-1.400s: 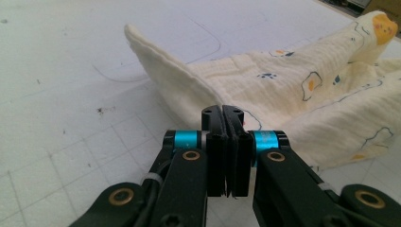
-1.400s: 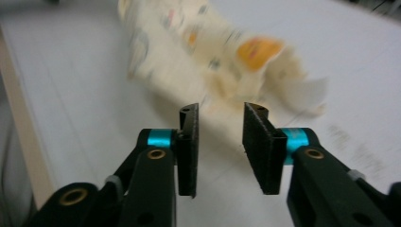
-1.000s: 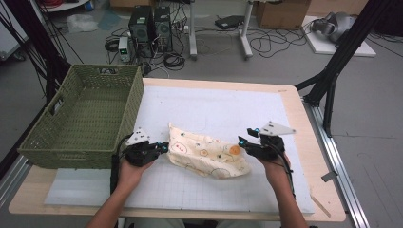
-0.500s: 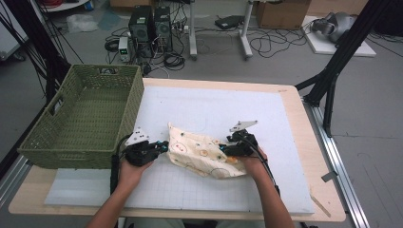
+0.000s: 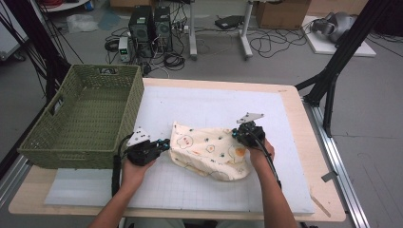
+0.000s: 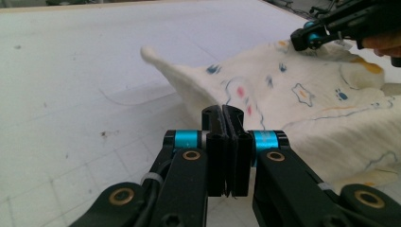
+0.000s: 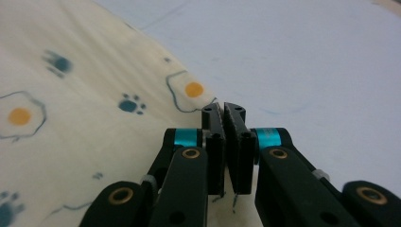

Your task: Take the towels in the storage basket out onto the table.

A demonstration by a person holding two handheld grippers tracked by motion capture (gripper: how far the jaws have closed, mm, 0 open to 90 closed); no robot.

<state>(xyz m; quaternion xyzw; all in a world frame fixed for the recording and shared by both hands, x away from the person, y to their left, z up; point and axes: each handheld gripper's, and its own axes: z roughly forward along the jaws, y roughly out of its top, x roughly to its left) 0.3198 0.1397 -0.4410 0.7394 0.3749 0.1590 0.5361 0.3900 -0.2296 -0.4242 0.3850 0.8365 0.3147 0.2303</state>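
A cream cloth (image 5: 209,151) printed with fried eggs and paw marks lies crumpled on the white mat (image 5: 214,104). My left gripper (image 5: 163,143) is shut on the cloth's left edge; in the left gripper view the cloth (image 6: 302,99) rises from its closed jaw tips (image 6: 222,111). My right gripper (image 5: 236,134) sits at the cloth's upper right edge. Its jaws have just been closing and now pinch the hem of the cloth (image 7: 94,109) at their tips (image 7: 223,109), with loose threads hanging below. The right gripper (image 6: 312,37) also appears far off in the left gripper view.
A green woven basket (image 5: 81,114) stands on the table's left side, close behind my left hand. The wooden table edge (image 5: 311,142) runs along the right. Computers, cables and black stand legs (image 5: 332,80) are on the floor beyond.
My right gripper has moved left from beside the cloth onto its right edge, and its jaws have closed there. The left gripper has stayed put, still shut.
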